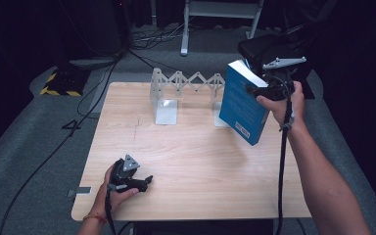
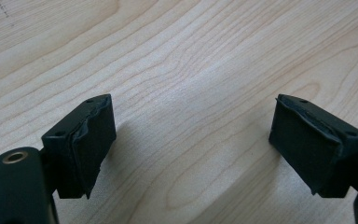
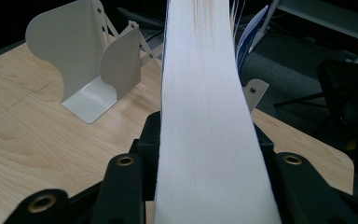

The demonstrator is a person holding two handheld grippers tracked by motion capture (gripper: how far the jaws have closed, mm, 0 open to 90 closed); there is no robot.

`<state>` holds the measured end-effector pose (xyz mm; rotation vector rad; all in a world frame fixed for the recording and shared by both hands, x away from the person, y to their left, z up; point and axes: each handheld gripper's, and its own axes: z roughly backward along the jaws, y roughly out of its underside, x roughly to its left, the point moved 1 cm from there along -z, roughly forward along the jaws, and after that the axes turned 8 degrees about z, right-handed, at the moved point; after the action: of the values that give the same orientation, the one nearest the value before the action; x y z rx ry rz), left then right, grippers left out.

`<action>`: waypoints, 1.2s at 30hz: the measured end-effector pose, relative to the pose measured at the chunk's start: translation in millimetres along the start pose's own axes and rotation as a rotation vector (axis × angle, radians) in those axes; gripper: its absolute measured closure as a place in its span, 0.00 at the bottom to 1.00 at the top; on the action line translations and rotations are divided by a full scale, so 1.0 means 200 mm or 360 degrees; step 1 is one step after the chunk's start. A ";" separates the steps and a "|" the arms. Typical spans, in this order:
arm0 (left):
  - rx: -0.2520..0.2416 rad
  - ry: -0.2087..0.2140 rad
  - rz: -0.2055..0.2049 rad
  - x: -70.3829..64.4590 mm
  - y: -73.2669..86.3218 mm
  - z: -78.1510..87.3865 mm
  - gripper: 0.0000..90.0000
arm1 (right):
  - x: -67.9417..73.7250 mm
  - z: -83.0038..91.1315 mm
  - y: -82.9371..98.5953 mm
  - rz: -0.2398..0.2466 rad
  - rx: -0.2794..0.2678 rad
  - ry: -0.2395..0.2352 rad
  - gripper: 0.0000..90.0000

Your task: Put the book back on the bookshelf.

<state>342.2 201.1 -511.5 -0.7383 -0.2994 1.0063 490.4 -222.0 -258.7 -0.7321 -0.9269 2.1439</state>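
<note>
High view, one blue book point(image 1: 240, 105) clamped in right gripper point(image 1: 254, 89), left gripper point(image 1: 147, 182) spread wide, one bookend rack point(image 1: 176, 93)

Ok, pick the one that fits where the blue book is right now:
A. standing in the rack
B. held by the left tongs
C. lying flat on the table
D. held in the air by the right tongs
D: the right tongs clamp the book, tilted above the table in front of the rack, while the left tongs rest open and empty on the wood.
</note>
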 end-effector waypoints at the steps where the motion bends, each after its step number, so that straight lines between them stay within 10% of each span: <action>1: 0.0000 0.0001 -0.0001 0.00 0.00 0.00 0.16 | 0.00 0.00 0.00 0.0000 0.0000 0.0000 0.68; 36: 0.0007 0.0046 -0.0034 -0.01 0.00 0.00 0.17 | -0.04 -0.30 -0.13 -0.0141 0.0021 0.0254 0.67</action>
<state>340.9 198.7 -511.4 -0.7437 -0.2792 0.9753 546.8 -191.7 -272.5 -0.8272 -0.8441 1.9812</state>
